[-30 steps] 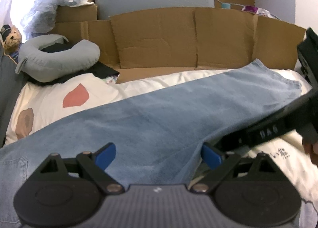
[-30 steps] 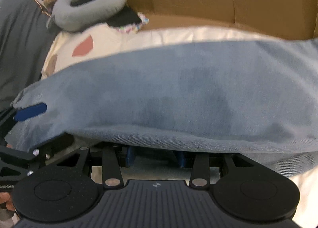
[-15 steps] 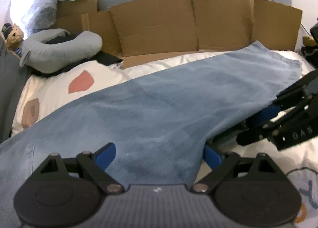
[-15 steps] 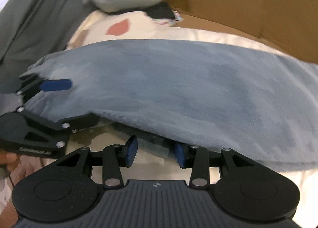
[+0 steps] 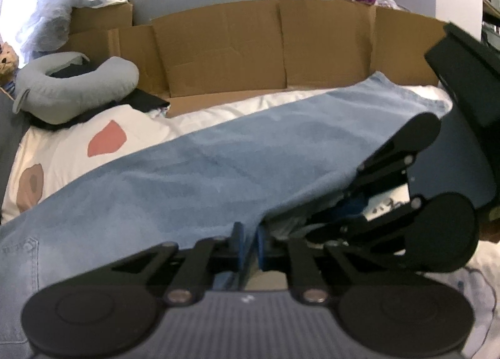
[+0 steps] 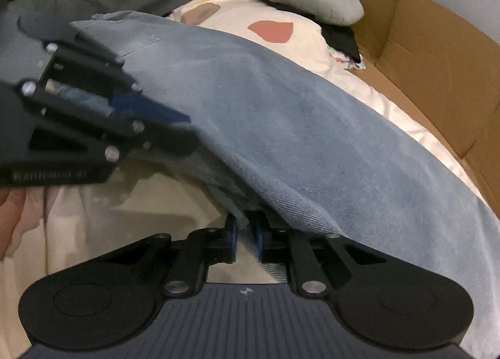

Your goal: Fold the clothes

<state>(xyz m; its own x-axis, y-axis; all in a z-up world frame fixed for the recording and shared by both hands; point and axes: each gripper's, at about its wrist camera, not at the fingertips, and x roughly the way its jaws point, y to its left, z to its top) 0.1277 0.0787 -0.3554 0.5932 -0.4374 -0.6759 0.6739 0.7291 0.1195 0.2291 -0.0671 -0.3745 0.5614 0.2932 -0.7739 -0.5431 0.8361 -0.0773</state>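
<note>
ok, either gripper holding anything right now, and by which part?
Both. Left gripper and right gripper each have jaws just closed, pinching the near edge of the light blue denim jeans spread on the bed.

1. Under my fingers is a bed point(image 5: 200, 115) with a cream sheet printed with a coral patch and brown blotches.
2. The blue jeans point(image 5: 218, 177) lie slantwise across it, their near edge lifted off the sheet.
3. At the far left corner a grey neck pillow point(image 5: 78, 90) rests on dark folded cloth point(image 5: 147, 101).
4. Flattened cardboard point(image 5: 250, 49) stands along the bed's far edge.
</note>
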